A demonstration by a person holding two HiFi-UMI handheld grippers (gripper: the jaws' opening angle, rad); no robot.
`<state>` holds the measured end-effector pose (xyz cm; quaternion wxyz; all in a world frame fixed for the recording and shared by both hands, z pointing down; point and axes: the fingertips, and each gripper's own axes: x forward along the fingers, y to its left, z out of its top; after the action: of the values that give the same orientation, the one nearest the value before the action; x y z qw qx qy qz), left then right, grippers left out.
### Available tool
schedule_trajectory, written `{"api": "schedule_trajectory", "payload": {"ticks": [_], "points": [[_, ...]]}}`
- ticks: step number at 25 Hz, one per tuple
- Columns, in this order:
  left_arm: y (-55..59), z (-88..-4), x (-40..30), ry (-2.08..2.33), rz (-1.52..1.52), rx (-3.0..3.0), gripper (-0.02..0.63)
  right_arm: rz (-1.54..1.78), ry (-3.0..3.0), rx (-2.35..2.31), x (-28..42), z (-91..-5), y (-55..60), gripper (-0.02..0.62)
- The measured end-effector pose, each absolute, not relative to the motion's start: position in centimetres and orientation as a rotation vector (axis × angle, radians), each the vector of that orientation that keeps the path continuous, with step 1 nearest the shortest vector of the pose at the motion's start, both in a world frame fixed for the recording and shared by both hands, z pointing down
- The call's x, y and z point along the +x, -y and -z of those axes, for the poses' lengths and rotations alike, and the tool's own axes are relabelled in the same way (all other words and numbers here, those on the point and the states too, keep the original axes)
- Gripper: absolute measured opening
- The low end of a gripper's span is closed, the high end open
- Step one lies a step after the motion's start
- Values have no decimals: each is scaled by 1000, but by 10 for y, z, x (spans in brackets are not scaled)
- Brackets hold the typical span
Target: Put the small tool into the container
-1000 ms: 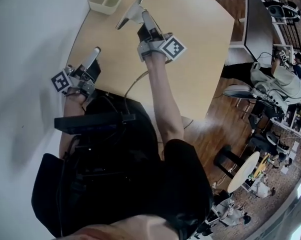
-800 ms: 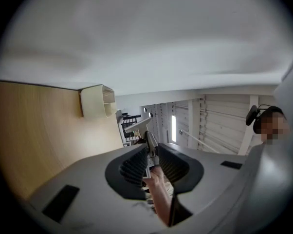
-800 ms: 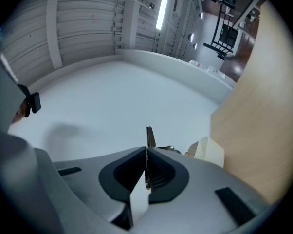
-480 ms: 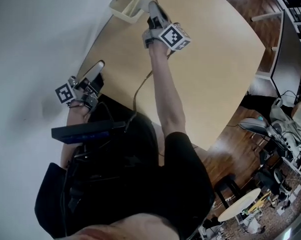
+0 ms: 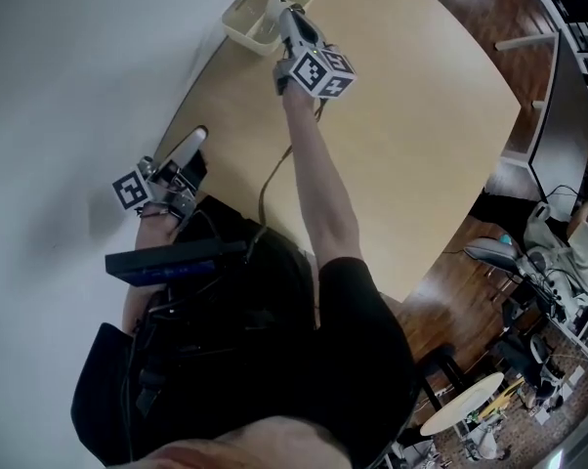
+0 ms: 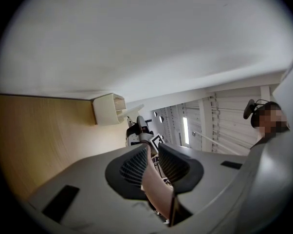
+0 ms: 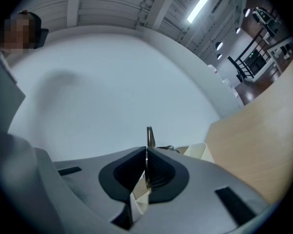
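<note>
Right tool [image 7: 146, 152]: jaws pressed together on a thin metal piece [image 7: 149, 136]. The grip is narrow, with no gap visible beside the piece.
Metal piece: stands between the right tool's pads, with its tip past the jaw ends. It is too small to make out in the head view.
Container [image 7: 199, 150]: a cream, compartmented tray on the bench [image 5: 401, 115]. It lies just ahead of the right tool's tips and slightly to their right.
Head view: the right tool [image 5: 282, 3] overlaps the container [image 5: 247, 20]. Whether the piece touches it cannot be told.
Left tool [image 6: 153, 147]: jaws a narrow gap apart with nothing gripped. Only the person's arm shows beyond the gap.
Left tool position: at the near bench edge [image 5: 194, 141], well apart from the container and beside a white wall.
Container from the left tool: far ahead [image 6: 107, 109], with the right tool just beside it.
</note>
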<state>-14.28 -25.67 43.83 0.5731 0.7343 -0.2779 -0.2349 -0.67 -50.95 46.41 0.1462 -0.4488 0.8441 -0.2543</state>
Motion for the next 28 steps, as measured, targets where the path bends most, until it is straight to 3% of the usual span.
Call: {"api": "schedule_trajectory", "payload": {"ticks": [13, 28], "points": [[255, -442, -136, 561, 556, 1693, 58, 933, -2453, -1554, -21, -495, 488, -7], [256, -424, -133, 468, 582, 1707, 58, 1204, -2465, -1338, -63, -493, 458, 112]]}}
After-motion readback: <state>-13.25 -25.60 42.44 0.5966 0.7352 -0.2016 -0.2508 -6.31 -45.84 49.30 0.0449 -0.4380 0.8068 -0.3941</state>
